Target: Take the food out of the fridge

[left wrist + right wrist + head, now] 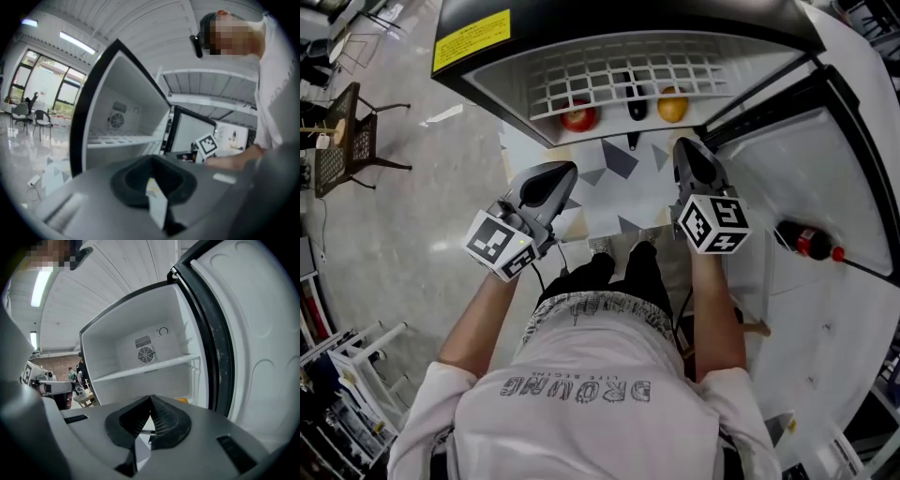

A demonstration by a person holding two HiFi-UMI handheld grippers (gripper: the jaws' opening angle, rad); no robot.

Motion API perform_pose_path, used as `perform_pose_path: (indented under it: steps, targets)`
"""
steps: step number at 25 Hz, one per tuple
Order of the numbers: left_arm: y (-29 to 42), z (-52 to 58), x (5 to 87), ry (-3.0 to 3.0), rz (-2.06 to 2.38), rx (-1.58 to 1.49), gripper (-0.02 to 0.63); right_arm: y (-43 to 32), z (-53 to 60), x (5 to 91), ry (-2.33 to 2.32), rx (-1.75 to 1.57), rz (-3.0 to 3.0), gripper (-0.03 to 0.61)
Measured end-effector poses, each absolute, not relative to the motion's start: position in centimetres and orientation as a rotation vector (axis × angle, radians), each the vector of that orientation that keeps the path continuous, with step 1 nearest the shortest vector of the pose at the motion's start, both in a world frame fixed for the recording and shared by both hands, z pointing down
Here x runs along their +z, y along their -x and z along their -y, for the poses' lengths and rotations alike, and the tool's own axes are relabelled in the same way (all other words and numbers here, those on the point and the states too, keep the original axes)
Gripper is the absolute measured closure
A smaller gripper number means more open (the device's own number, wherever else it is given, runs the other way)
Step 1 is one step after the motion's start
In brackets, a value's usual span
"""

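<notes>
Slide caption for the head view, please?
Left gripper and right gripper, both shut, face apple and orange in the open fridge.

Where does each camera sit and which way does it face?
Head view: on the person's head, steeply down at the open fridge, apple, orange; shows shirt, arms, left gripper, right gripper.
Left gripper view: on the left gripper, along its shut jaws into the fridge; shows torso, forearm.
Right gripper view: on the right gripper, along its shut jaws into the fridge; person at top-left edge.
Shared: both gripper views show the back-wall fan and the other's marker cube.
</notes>
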State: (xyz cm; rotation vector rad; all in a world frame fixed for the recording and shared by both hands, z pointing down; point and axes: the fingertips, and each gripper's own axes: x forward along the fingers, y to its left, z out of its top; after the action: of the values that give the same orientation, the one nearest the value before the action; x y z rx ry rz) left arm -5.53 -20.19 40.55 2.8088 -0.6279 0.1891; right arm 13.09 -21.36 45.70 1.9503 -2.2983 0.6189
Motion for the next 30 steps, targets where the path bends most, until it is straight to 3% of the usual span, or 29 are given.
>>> perform_pose_path:
  steps: [17,30]
  targets:
    - [3.1,20.7,43.6,-2.771,0.630,0.297,0.606,-15.8,26.4,52.8,-2.091,0.665,2.143,0.589]
    - [3.7,20.0,45.8,-2.740,0.633,0.341,0.606,-16.9,28.5,55.7,-2.143,0.641,2.079,0.457]
